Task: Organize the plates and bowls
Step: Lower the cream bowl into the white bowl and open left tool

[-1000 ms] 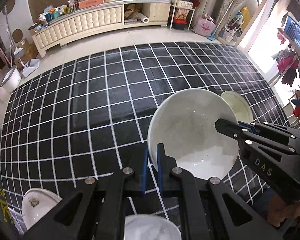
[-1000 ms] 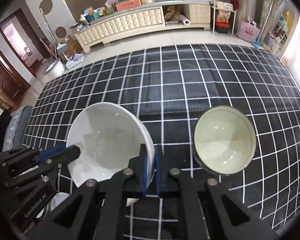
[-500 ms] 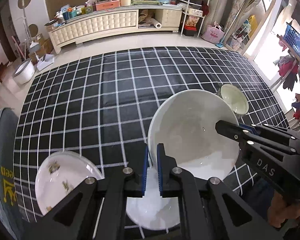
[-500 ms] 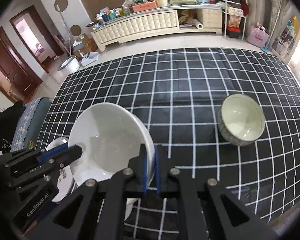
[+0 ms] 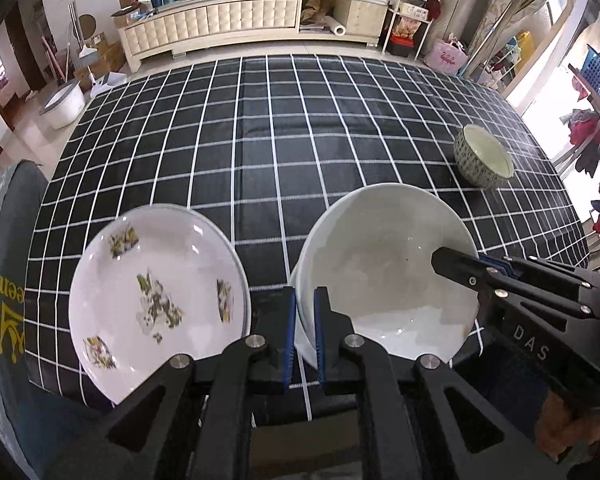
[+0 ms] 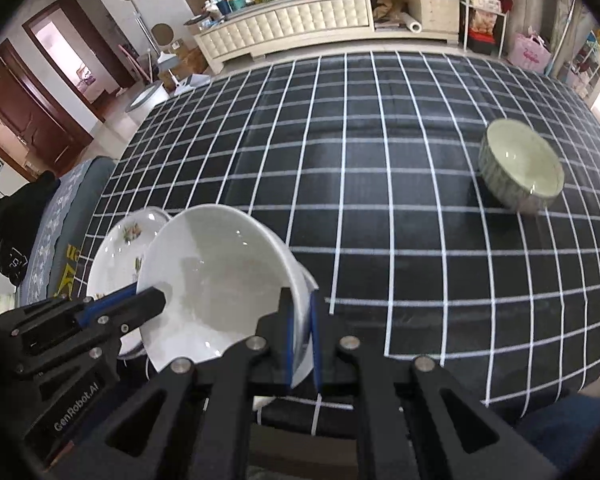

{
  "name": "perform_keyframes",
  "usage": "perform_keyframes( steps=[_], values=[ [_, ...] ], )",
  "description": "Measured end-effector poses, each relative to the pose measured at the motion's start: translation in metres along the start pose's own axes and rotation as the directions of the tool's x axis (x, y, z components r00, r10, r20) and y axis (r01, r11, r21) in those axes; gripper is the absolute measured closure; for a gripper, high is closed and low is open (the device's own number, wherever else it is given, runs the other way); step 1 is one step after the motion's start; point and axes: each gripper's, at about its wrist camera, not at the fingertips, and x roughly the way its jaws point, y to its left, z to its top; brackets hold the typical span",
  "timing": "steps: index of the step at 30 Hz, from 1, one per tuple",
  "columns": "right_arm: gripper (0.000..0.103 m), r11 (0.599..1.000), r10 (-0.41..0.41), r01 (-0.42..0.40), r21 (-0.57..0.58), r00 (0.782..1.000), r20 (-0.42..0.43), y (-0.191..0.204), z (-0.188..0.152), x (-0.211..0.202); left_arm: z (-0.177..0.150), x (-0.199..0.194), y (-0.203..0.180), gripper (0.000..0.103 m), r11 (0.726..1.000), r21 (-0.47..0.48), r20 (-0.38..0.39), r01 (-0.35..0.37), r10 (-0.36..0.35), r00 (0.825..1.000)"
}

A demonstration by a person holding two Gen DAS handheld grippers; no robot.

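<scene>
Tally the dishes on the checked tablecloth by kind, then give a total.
Bowls: 2, the large white bowl gripped on its rim by both grippers, and the small patterned green bowl standing apart.
Plates: 1, the floral plate beside the white bowl.
Total: 3

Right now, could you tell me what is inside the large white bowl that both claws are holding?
The large white bowl looks empty: only bare glazed surface with reflections. The right claw and the left claw pinch opposite rims, covering small patches there.
</scene>
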Motion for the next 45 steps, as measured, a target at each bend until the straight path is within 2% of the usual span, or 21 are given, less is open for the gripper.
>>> perform_keyframes(
  steps=[5,25,34,39,42,45],
  values=[
    [0.093,1.0,-0.001,0.001,0.009,1.0,-0.02,-0.001,-0.013,0.003,-0.012,0.004,-0.002,0.096,1.0,0.002,-0.019,0.006,-0.006,1.0],
    [0.092,1.0,0.001,0.001,0.02,0.997,-0.079,-0.001,-0.013,0.025,-0.009,0.026,0.007,0.096,0.999,-0.032,-0.067,0.027,-0.029,0.997],
    [0.092,0.999,-0.046,0.044,-0.028,0.996,-0.083,0.009,-0.01,0.028,-0.012,0.027,0.011,0.095,0.999,-0.037,-0.057,0.039,-0.042,0.998],
    [0.088,1.0,-0.02,0.019,-0.008,0.995,-0.094,0.005,-0.007,0.026,-0.009,0.015,0.015,0.085,0.997,-0.04,-0.013,0.071,-0.072,0.997],
    [0.087,0.999,-0.043,0.042,-0.014,0.997,-0.06,0.004,-0.006,0.015,-0.007,0.005,0.017,0.08,0.994,-0.042,0.015,0.097,-0.097,0.995],
    [0.086,0.997,-0.07,0.069,-0.028,0.997,-0.02,0.003,-0.002,0.001,-0.004,-0.004,0.013,0.078,0.997,-0.037,0.027,0.068,-0.067,0.997]
  ],
)
